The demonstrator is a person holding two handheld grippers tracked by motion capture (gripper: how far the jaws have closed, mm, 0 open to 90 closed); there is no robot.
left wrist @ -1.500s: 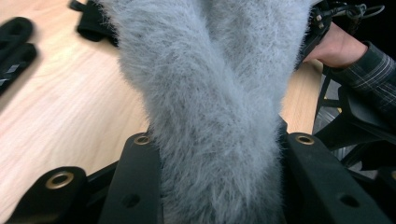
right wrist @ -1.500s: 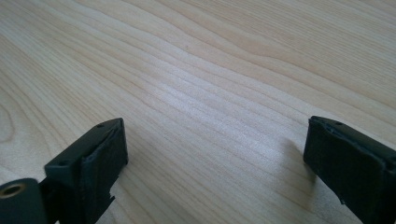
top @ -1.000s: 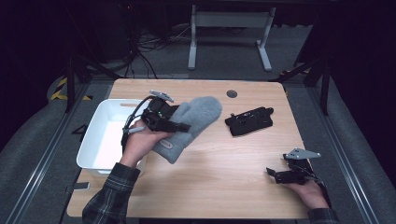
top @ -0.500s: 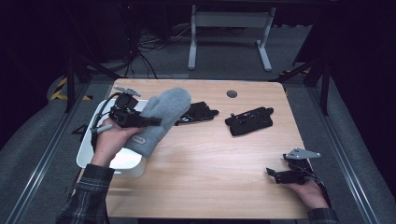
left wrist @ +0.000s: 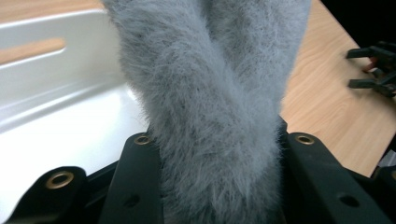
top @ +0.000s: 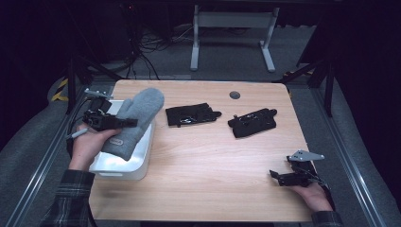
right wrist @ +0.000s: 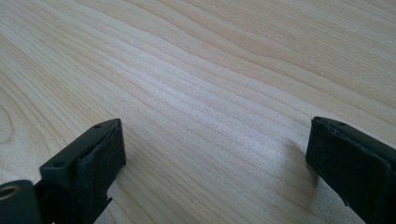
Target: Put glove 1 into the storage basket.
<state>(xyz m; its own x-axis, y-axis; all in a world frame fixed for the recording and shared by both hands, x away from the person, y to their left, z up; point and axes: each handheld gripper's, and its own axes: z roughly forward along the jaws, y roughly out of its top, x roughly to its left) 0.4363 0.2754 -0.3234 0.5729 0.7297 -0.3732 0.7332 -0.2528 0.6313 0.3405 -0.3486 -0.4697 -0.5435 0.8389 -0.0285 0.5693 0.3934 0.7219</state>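
A fuzzy grey mitten point(top: 135, 120) hangs over the white bin point(top: 124, 163) at the table's left, with my left gripper point(top: 125, 123) shut on it. In the left gripper view the grey mitten point(left wrist: 210, 107) sits squeezed between the two black jaws, above the white bin point(left wrist: 60, 121). Two black gloves lie flat on the wood: one point(top: 191, 114) near the middle, the other point(top: 253, 122) to its right. My right gripper point(top: 279, 177) rests low at the table's front right, open. In the right gripper view its jaws stand wide apart over bare wood point(right wrist: 210, 107).
A small dark round grommet point(top: 234, 95) sits near the table's far edge. Metal rails run along both sides of the table, and a desk frame and cables stand behind it on the floor.
My left gripper has carried the grey mitten leftward from the table's middle to above the white bin, uncovering the black glove near the middle. The right gripper has stayed put.
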